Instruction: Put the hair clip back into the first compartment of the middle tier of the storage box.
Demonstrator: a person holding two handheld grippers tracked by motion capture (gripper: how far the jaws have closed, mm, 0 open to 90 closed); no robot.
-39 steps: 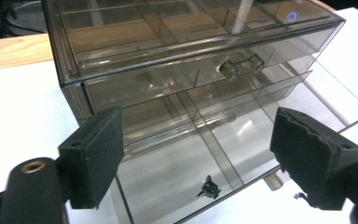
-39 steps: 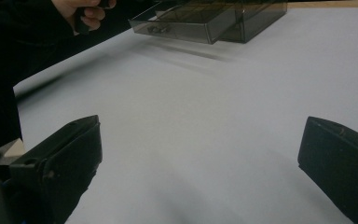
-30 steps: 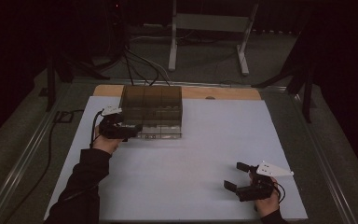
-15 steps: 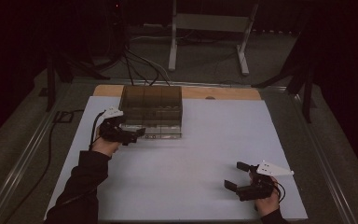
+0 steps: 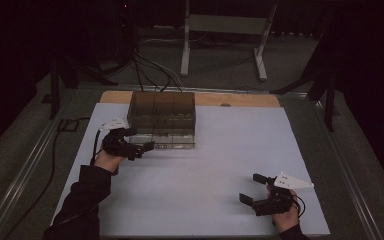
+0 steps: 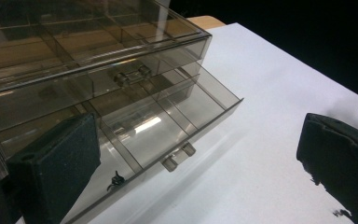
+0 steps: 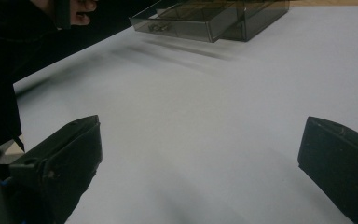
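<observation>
A smoked clear drawer box (image 5: 162, 107) stands at the back of the white sheet (image 5: 210, 165). Its bottom drawer (image 6: 168, 116) is pulled part way out, with a small handle (image 6: 178, 156) on the front and a small dark item (image 6: 115, 179) inside. My left gripper (image 5: 139, 139) sits at the drawer's front left corner. Its jaws have just been opening and now stand wide, with nothing gripped. In the left gripper view, my left gripper (image 6: 191, 140) frames the drawer front. My right gripper (image 5: 251, 188) rests open on the sheet at the near right, empty.
In the right gripper view, the box (image 7: 256, 14) and its drawer (image 7: 182, 21) lie far off, beyond bare white sheet. A wooden strip (image 5: 240, 99) edges the back of the table. Cables (image 5: 145, 75) and a stand's legs (image 5: 220, 50) sit on the floor behind.
My left gripper has shifted slightly toward the near side along the drawer front and its jaws have spread. The right gripper has stayed where it was.
</observation>
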